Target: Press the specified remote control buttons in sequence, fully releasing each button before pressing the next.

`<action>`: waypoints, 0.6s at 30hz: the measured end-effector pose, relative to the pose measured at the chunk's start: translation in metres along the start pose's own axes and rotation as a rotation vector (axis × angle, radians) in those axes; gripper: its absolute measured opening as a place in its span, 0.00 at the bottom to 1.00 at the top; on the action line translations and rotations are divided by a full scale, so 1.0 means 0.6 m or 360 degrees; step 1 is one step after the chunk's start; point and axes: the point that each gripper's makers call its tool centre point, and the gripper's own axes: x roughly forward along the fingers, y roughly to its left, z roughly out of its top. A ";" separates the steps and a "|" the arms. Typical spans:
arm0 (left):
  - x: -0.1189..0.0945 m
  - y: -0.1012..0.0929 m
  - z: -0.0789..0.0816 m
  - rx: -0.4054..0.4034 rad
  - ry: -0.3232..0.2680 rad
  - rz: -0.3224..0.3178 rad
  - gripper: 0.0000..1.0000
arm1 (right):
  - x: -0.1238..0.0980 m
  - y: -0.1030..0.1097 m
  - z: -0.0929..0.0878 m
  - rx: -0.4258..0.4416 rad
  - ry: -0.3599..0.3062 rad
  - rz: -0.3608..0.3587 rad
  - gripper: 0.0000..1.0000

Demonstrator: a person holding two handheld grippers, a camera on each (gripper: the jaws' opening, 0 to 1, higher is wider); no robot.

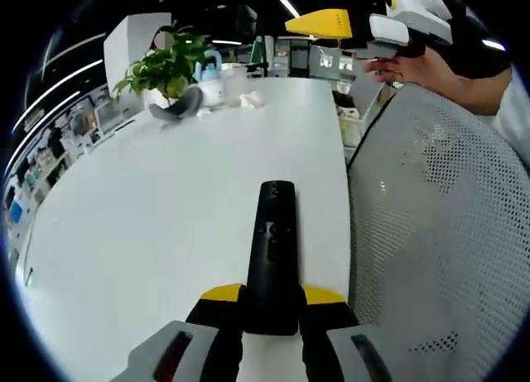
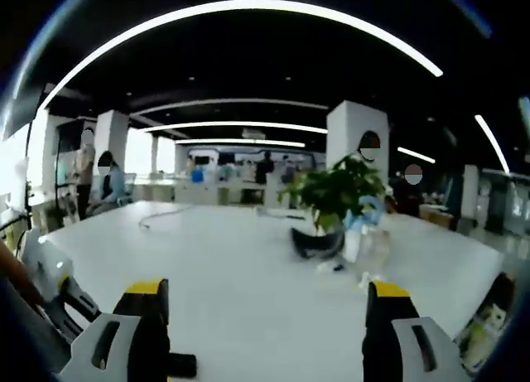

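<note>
A black remote control point(image 1: 273, 241) lies lengthwise between the yellow-tipped jaws of my left gripper point(image 1: 273, 297), which is shut on its near end. The remote's buttons face up and its far end points across the white table point(image 1: 149, 216). In the left gripper view my right gripper point(image 1: 331, 26) hangs high at the upper right, held by a hand point(image 1: 414, 67), well away from the remote. In the right gripper view my right gripper point(image 2: 267, 291) stands open above the table point(image 2: 232, 258) with nothing between its jaws.
A potted plant point(image 1: 166, 67) point(image 2: 335, 191), a dark curved object point(image 2: 315, 243) and a clear bottle point(image 2: 368, 245) stand at the table's far end. A white mesh chair back point(image 1: 439, 216) rises right of the remote. People point(image 2: 103, 187) sit far off.
</note>
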 end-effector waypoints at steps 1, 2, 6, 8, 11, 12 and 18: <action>-0.001 0.002 -0.001 -0.0001 0.0006 -0.0005 0.25 | 0.003 0.000 -0.005 -0.0011 0.0021 -0.0001 0.99; -0.001 0.007 -0.002 0.0002 0.0007 -0.0008 0.25 | 0.004 0.000 -0.008 -0.0024 0.0037 -0.0006 0.98; -0.001 0.015 -0.002 0.0011 0.0013 -0.0030 0.25 | 0.006 0.011 -0.017 -0.0083 0.0087 0.0031 0.98; 0.001 0.022 0.001 0.0022 0.0023 -0.0031 0.25 | 0.007 0.014 -0.022 -0.0107 0.0109 0.0046 0.97; 0.002 0.032 0.002 0.0034 0.0037 -0.0031 0.25 | 0.008 0.016 -0.027 -0.0118 0.0137 0.0056 0.96; 0.002 0.038 0.002 0.0040 0.0042 -0.0028 0.25 | 0.008 0.016 -0.028 -0.0124 0.0142 0.0056 0.96; 0.001 0.075 0.001 0.0149 0.0077 -0.0022 0.25 | 0.009 0.020 -0.034 -0.0189 0.0168 0.0055 0.96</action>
